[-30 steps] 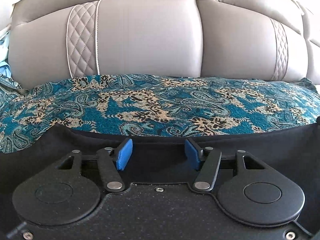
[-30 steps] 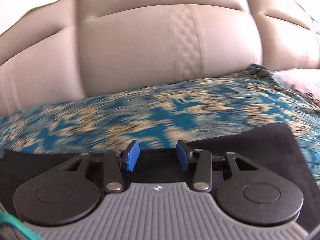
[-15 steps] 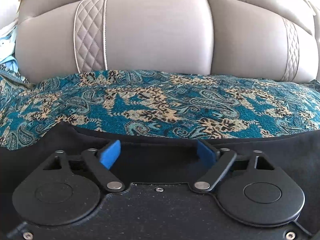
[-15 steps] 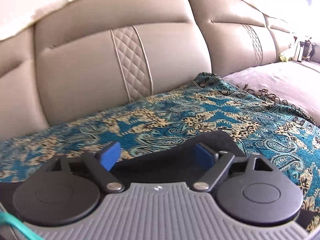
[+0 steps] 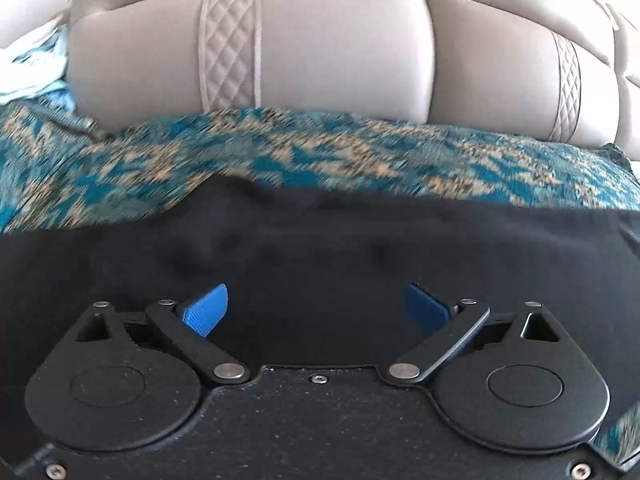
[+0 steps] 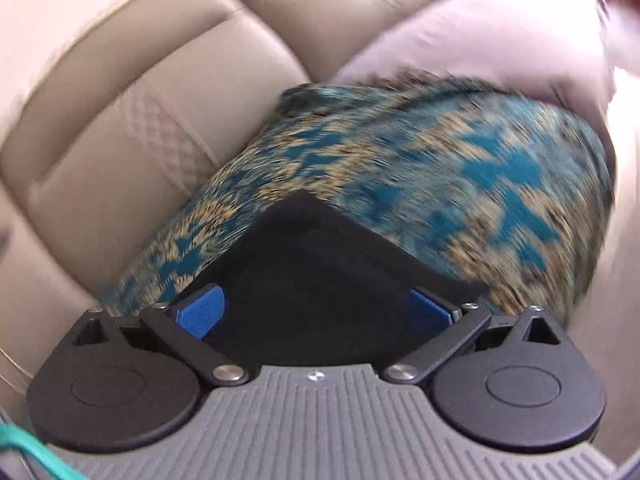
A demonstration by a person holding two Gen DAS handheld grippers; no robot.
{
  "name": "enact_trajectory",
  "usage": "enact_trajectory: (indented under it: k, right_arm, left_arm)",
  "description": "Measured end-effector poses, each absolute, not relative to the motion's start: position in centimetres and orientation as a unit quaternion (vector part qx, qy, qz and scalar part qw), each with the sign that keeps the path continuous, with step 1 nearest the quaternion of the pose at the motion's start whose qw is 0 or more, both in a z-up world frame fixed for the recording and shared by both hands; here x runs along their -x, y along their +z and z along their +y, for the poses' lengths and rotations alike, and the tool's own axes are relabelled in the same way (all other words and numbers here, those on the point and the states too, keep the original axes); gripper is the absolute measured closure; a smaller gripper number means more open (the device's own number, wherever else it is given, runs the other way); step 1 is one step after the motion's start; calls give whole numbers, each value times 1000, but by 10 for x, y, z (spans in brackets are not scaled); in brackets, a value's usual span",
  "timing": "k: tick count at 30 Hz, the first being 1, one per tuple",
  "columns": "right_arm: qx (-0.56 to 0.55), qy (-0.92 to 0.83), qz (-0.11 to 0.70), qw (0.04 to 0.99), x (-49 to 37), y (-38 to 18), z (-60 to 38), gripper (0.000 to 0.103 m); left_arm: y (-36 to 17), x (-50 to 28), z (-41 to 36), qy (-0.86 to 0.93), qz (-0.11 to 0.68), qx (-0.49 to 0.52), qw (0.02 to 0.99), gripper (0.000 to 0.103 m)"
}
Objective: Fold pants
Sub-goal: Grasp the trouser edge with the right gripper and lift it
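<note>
The black pants [image 5: 320, 248] lie flat on a teal and tan patterned throw [image 5: 280, 148] that covers the sofa seat. My left gripper [image 5: 316, 310] is open above the pants, its blue pads wide apart and holding nothing. In the right wrist view a corner of the pants [image 6: 312, 264] points away from me on the throw [image 6: 460, 168]. My right gripper [image 6: 314, 312] is open over that corner and holds nothing. Both views are blurred by motion.
The beige leather sofa back [image 5: 340, 48] with quilted stripes rises behind the throw. A light blue cloth [image 5: 44, 60] lies at the far left. A pale lilac cushion or cover [image 6: 500, 36] sits beyond the throw's right end. A teal cord [image 6: 32, 452] runs by my right gripper.
Both grippers opened from a narrow gap and let the pants go. The left gripper pulled back, showing more black cloth. The right gripper swung right toward the pants' corner.
</note>
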State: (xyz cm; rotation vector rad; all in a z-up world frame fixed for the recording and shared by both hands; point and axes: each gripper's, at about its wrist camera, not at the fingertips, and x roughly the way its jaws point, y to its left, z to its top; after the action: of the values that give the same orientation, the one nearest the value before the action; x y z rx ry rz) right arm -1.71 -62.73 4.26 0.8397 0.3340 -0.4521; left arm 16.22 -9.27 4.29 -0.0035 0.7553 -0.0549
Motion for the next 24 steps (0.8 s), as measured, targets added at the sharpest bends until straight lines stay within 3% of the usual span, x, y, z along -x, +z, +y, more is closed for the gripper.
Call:
enact_trajectory:
  k: [9, 16, 18, 21, 24]
  right_arm:
    - [-508, -211, 130, 825, 73, 2, -636, 0]
    - [-585, -146, 111, 790, 63, -14, -644, 14]
    - [-586, -147, 121, 788, 55, -15, -641, 19]
    - [-568, -174, 139, 792, 45, -13, -637, 35]
    - [-544, -200, 146, 802, 40, -10, -635, 58]
  left_arm:
    - [31, -125, -42, 14, 385, 8, 923, 6]
    - [26, -117, -20, 40, 389, 9, 920, 6]
    - [24, -116, -14, 46, 388, 11, 921, 5]
    - [22, -117, -4, 57, 386, 17, 921, 2]
    - [20, -117, 9, 70, 383, 21, 921, 1]
